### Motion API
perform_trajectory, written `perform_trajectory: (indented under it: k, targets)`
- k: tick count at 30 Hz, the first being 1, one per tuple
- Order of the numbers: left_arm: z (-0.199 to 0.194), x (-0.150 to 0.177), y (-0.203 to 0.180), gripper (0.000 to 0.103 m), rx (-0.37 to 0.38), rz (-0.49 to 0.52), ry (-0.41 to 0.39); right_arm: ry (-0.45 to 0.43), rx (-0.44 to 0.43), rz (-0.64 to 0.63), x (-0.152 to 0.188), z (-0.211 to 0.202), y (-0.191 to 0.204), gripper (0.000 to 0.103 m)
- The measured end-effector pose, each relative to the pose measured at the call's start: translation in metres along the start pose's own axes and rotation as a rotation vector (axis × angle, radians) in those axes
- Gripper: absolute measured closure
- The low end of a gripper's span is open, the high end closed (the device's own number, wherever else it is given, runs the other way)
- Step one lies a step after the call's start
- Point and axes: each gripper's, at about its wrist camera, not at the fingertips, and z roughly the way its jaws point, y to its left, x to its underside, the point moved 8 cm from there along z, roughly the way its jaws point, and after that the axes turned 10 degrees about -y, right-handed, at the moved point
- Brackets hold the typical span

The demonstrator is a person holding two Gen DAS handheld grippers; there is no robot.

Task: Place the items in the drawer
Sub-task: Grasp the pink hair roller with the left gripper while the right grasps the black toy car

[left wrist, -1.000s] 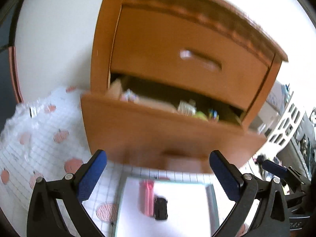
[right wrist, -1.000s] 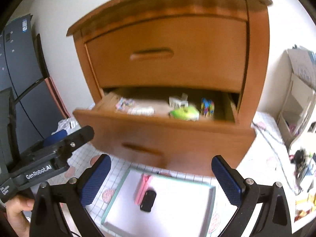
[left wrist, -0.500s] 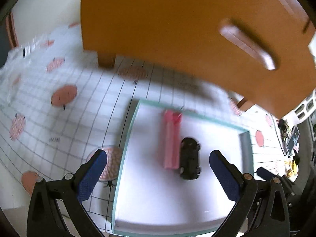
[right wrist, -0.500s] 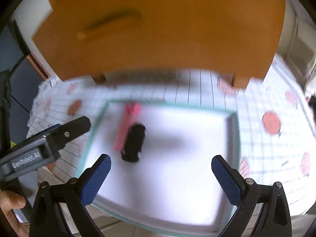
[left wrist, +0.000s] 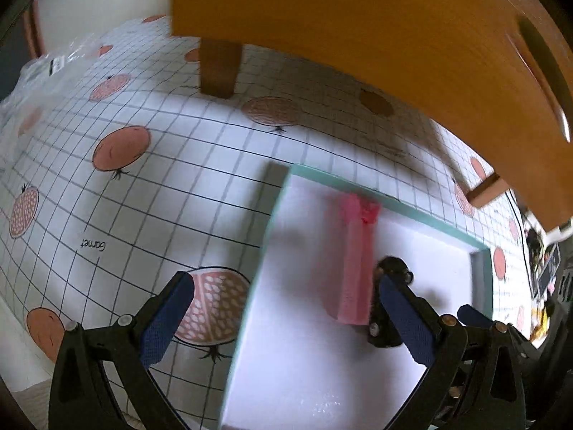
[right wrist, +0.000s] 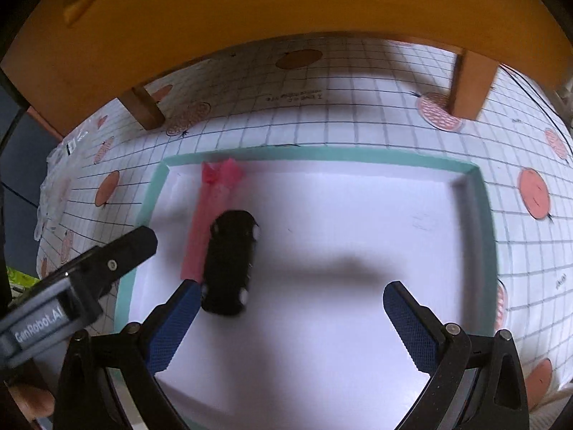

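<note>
Nearest the lens: right gripper [right wrist: 290,317] released, jaws spread wide, nothing between them. It hovers over the white tray [right wrist: 481,215] with its left pad just beside the rear of the black toy car [right wrist: 231,263]. Left gripper [left wrist: 286,317] likewise released and empty, straddling the tray's left rim; its right pad sits just in front of the car in the left wrist view.

Mid-field: the car lies on the tray floor, lengthwise away from the cameras. Pink pouch [right wrist: 211,218], long and flat, lies touching or nearly touching the car's left side, its crimped end against the far tray wall. Both items are in the tray, not in the drawer.

Far: checked cloth with fruit prints [left wrist: 118,147] covers the surface. Wooden cabinet [right wrist: 286,0] stands on short legs beyond the tray; only its front panel with the handle slot shows, so the drawer opening is out of view.

Judgement: the step in hand is the first pick. Shift the right gripper left to centre the car between the pads, closing across its narrow width. Keep the left pad clear of the pouch, or both will be pinched together. Lift straight, since the cabinet front overhangs close above.
</note>
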Motion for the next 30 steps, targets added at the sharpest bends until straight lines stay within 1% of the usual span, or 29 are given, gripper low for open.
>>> perform_trajectory:
  k: [3, 6, 10, 12, 13, 14, 15, 18, 19, 20, 24, 26, 27, 29, 30]
  targets:
    - [0.002, -0.004, 0.005, 0.0, 0.0, -0.029, -0.005, 0.006, 0.013, -0.036, -0.004, 0.011, 0.008, 0.0]
    - [0.002, -0.006, 0.006, 0.0, -0.006, -0.027, -0.015, 0.019, 0.018, -0.056, -0.005, 0.021, 0.014, 0.0]
    - [0.002, -0.01, 0.004, 0.0, -0.017, -0.015, -0.037, 0.009, 0.039, -0.082, -0.008, 0.024, 0.013, 0.006]
    - [0.001, -0.011, 0.001, 0.0, -0.011, -0.011, -0.046, 0.004, 0.044, -0.078, -0.01, 0.023, 0.011, 0.013]
    - [0.001, -0.012, -0.001, 0.0, -0.01, -0.004, -0.05, 0.004, 0.053, -0.077, -0.011, 0.023, 0.009, 0.021]
    - [0.001, -0.012, -0.004, 0.0, -0.008, 0.005, -0.052, 0.008, 0.06, -0.078, -0.011, 0.023, 0.008, 0.026]
    - [0.002, -0.012, -0.005, 0.0, -0.006, 0.01, -0.052, 0.012, 0.066, -0.077, -0.01, 0.024, 0.005, 0.029]
    - [0.004, -0.011, -0.012, 0.001, 0.009, 0.033, -0.045, 0.026, 0.081, -0.063, -0.006, 0.024, -0.003, 0.041]
    - [0.004, -0.01, -0.015, 0.002, 0.012, 0.045, -0.043, 0.033, 0.09, -0.056, -0.003, 0.024, -0.008, 0.047]
    - [0.005, -0.009, -0.018, 0.003, 0.015, 0.056, -0.042, 0.024, 0.093, -0.056, -0.003, 0.023, -0.01, 0.051]
    - [0.007, -0.006, -0.032, 0.008, 0.033, 0.117, -0.035, 0.019, 0.105, -0.062, 0.001, 0.018, -0.019, 0.06]
    - [0.01, -0.002, -0.038, 0.012, 0.042, 0.147, -0.026, 0.02, 0.106, -0.055, 0.003, 0.016, -0.022, 0.064]
    - [0.012, 0.0, -0.041, 0.015, 0.047, 0.155, -0.016, 0.019, 0.105, -0.055, 0.004, 0.014, -0.023, 0.064]
    - [0.012, 0.001, -0.045, 0.016, 0.03, 0.192, -0.023, 0.02, 0.106, -0.062, 0.006, 0.012, -0.026, 0.065]
    - [0.012, 0.002, -0.047, 0.021, 0.036, 0.197, -0.02, 0.019, 0.105, -0.062, 0.007, 0.011, -0.026, 0.065]
